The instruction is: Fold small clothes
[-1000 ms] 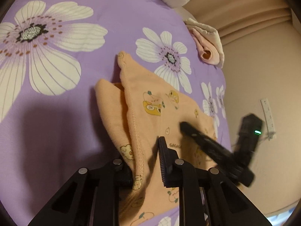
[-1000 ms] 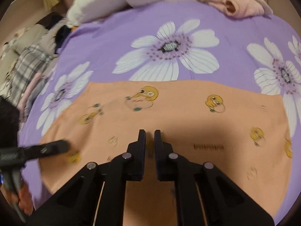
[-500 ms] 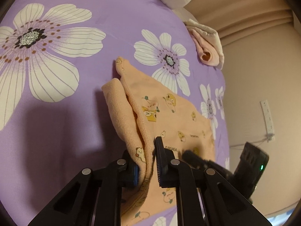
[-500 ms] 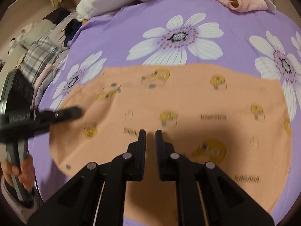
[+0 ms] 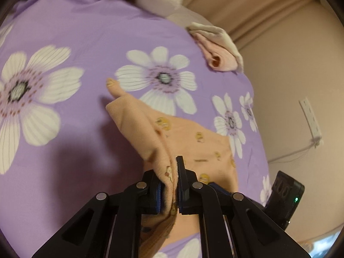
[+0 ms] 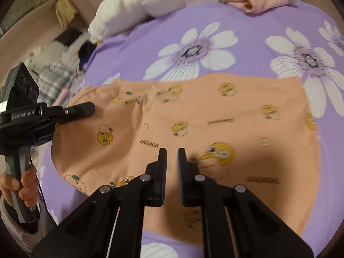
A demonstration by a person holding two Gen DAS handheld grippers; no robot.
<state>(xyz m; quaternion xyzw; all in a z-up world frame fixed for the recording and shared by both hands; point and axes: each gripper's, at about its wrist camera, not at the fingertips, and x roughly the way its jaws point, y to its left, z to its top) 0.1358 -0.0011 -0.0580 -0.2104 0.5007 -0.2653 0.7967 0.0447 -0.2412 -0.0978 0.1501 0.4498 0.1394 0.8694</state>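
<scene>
Left wrist: garment (image 5: 193, 146) edge between fingers (image 5: 181, 178)

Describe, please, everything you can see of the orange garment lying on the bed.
The orange garment is soft knit cloth, peach-orange, printed with yellow cartoon ducks and small lettering. Most of it lies spread flat on the purple flowered bedsheet. One stitched edge is pinched between the pads of the left hand-held gripper, whose jaws have just been closing, and is raised into a peaked fold. The right hand-held gripper is shut with its tips over the cloth, nothing visibly held between them.
</scene>
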